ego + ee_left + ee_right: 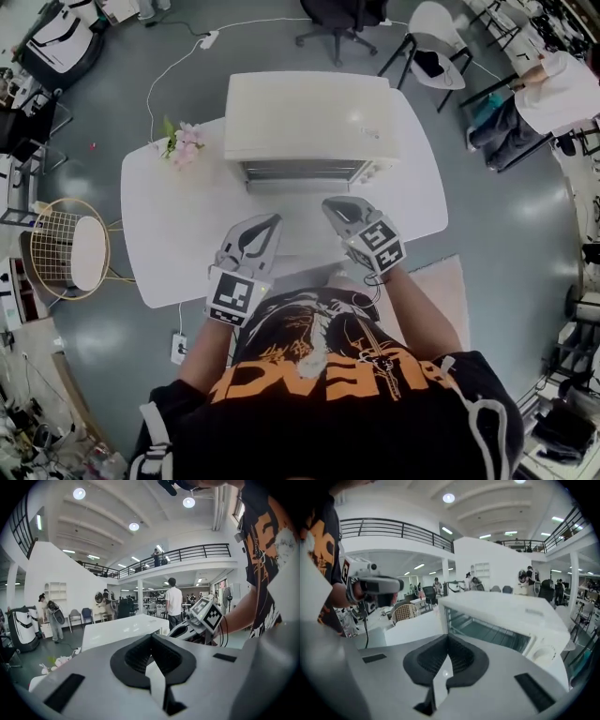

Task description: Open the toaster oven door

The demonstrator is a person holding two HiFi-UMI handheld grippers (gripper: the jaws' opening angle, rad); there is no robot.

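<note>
The cream toaster oven (pixel 309 117) stands at the far middle of the white table (pixel 169 234). Its front (pixel 305 171) faces me, and the wire rack (pixel 487 631) shows inside it in the right gripper view. A pale strip at the foot of the front looks like the door lying down flat. My left gripper (pixel 270 223) hovers over the table's near side, shut and empty. My right gripper (pixel 330 202) is also shut with nothing in it, a short way before the oven's front. Each gripper shows in the other's view: the right gripper (pixel 201 617) and the left gripper (pixel 370 585).
A bunch of pink flowers (pixel 183 142) lies on the table left of the oven. A gold wire chair (pixel 70 248) stands at the table's left, and office chairs (pixel 436 42) stand behind it. A power strip (pixel 178 349) lies on the floor near my left side.
</note>
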